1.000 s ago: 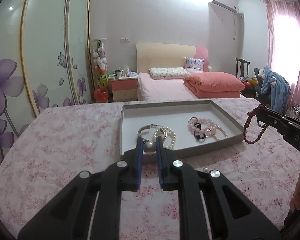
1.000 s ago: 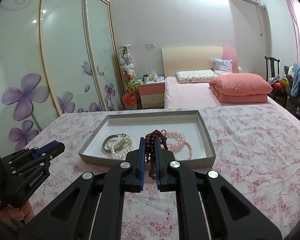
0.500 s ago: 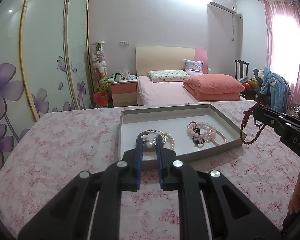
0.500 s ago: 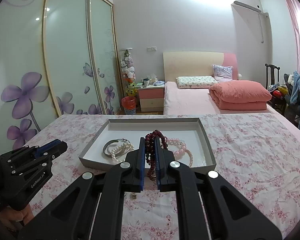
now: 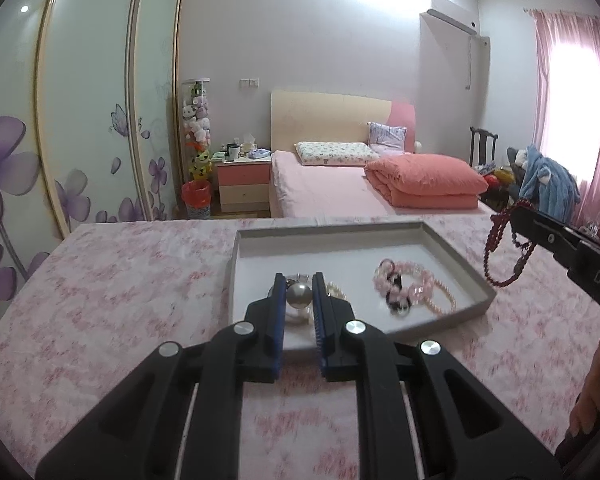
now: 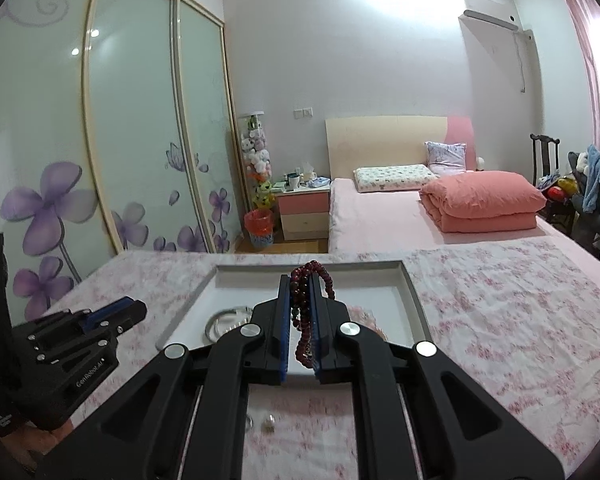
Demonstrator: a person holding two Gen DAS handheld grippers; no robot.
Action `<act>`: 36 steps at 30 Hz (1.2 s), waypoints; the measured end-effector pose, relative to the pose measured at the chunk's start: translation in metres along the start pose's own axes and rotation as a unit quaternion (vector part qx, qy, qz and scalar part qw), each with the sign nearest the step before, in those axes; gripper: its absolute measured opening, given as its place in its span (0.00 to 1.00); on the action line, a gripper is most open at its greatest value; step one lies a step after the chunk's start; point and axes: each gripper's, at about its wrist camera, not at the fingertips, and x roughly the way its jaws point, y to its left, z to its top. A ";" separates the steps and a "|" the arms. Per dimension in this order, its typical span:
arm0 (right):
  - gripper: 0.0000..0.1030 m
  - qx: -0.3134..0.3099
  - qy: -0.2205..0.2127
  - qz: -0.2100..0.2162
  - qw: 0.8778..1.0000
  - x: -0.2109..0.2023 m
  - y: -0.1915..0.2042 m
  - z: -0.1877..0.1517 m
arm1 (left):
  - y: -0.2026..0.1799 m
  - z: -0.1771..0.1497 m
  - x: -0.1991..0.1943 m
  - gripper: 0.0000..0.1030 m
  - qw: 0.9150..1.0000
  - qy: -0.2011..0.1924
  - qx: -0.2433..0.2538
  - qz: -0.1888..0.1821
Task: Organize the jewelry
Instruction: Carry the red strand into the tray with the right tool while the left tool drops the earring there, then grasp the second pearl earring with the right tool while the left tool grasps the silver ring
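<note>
A grey tray [image 5: 466, 254] sits on the pink floral cloth, and it also shows in the right wrist view [image 6: 414, 300]. It holds a pink bead bracelet [image 5: 416, 290], a pearl string [image 5: 336, 290] and a silver bangle [image 6: 224, 320]. My left gripper [image 5: 298, 294] is shut on a large grey pearl bead [image 5: 299, 295], held over the tray's near left part. My right gripper [image 6: 300, 300] is shut on a dark red bead bracelet [image 6: 302, 320], which hangs between its fingers above the tray's near edge. The bracelet also shows in the left wrist view [image 5: 500, 252].
Two small pieces of jewelry [image 6: 268, 422] lie on the cloth in front of the tray. A bed with a folded orange quilt [image 5: 424, 182] stands behind. A wardrobe with purple flowers [image 6: 100, 160] lines the left wall.
Both grippers have risen and moved forward over the tray, each keeping its hold. The tray now sits lower and closer in both views.
</note>
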 end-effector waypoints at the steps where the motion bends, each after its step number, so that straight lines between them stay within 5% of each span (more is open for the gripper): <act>1: 0.09 0.008 0.001 0.005 1.000 0.006 -0.002 0.004 | 0.001 0.003 0.004 0.13 1.000 0.001 -0.004 -0.003; 18: 0.10 0.086 0.104 0.026 0.991 0.123 -0.030 0.003 | -0.016 0.028 0.109 0.15 0.998 0.047 0.001 -0.035; 20: 0.17 0.097 0.123 0.027 0.987 0.130 -0.035 0.000 | -0.015 0.028 0.120 0.19 0.997 0.057 -0.008 -0.046; 23: 0.34 0.102 0.117 0.019 0.988 0.127 -0.042 -0.003 | -0.007 0.029 0.127 0.23 0.996 0.062 -0.023 -0.052; 36: 0.34 0.086 0.136 0.035 0.986 0.080 -0.042 -0.023 | 0.025 0.015 0.081 0.31 0.996 0.062 -0.049 -0.037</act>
